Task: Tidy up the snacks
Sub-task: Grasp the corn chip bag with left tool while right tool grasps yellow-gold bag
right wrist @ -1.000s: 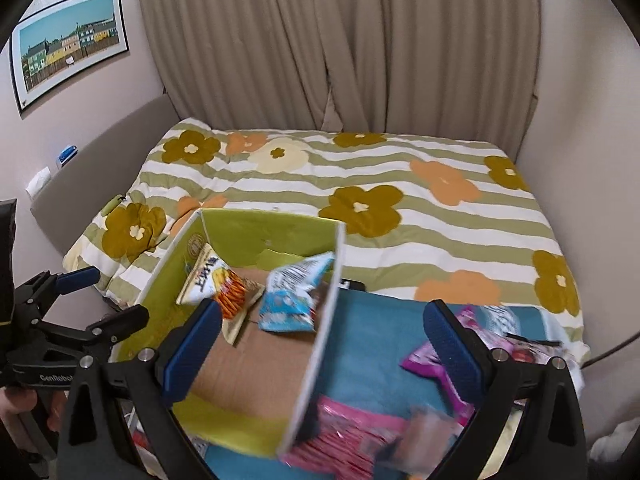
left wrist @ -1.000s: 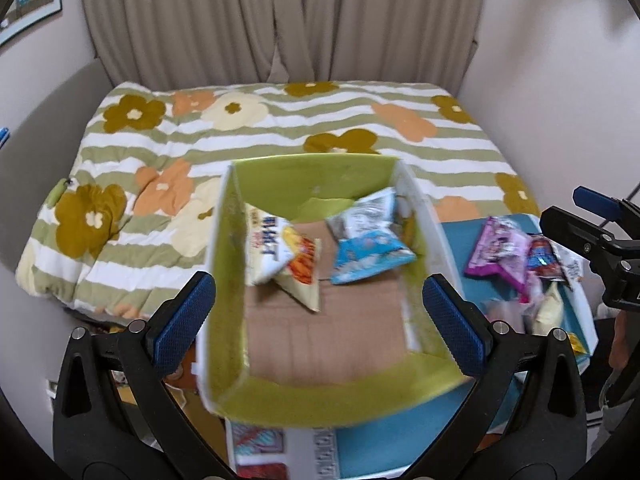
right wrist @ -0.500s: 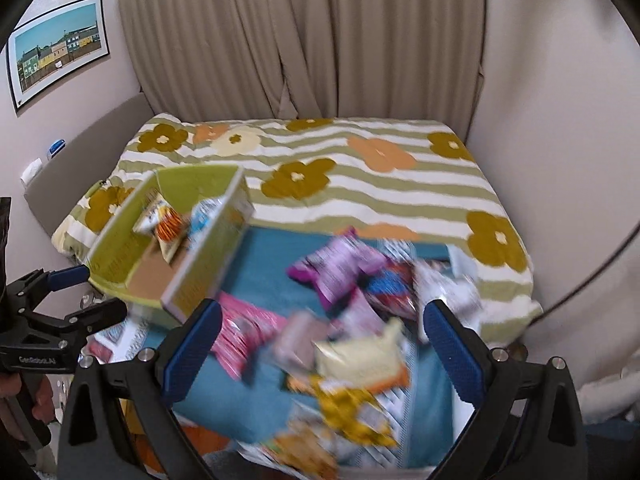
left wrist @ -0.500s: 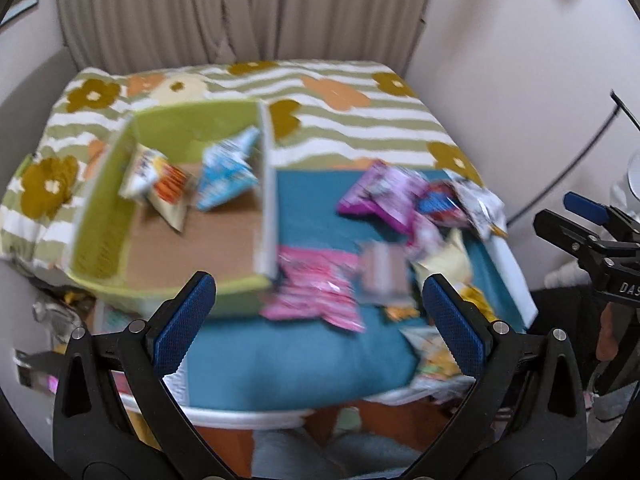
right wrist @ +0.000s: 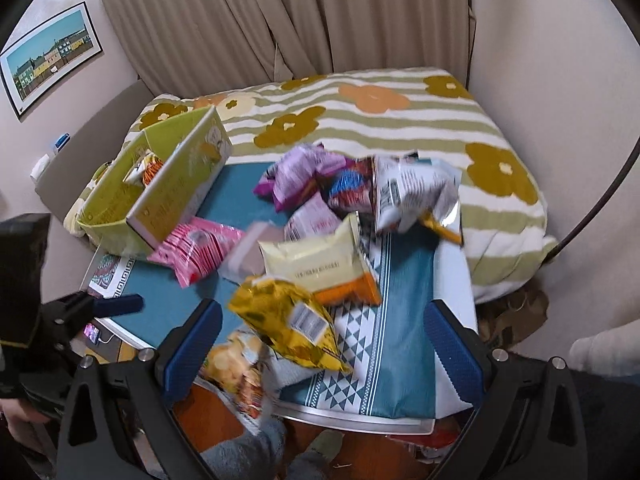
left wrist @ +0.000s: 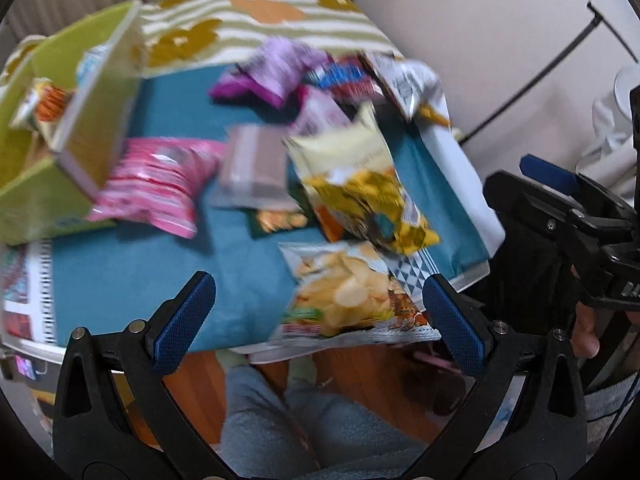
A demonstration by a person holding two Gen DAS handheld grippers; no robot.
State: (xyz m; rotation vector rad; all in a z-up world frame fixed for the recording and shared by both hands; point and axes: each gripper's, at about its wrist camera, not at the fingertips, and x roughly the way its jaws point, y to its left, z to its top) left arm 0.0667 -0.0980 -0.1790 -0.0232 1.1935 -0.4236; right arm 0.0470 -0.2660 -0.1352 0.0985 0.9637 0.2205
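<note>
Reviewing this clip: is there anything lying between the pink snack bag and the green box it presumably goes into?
Nothing visible does. The pink snack bag lies on the teal cloth right against the near outer wall of the green box, which is open-topped. Both the left gripper and right gripper are open and empty, away from it.

box [right wrist: 176, 184] left on table [right wrist: 404, 360] – snack bags [right wrist: 316, 256] right | bed [right wrist: 400, 120] behind
</note>
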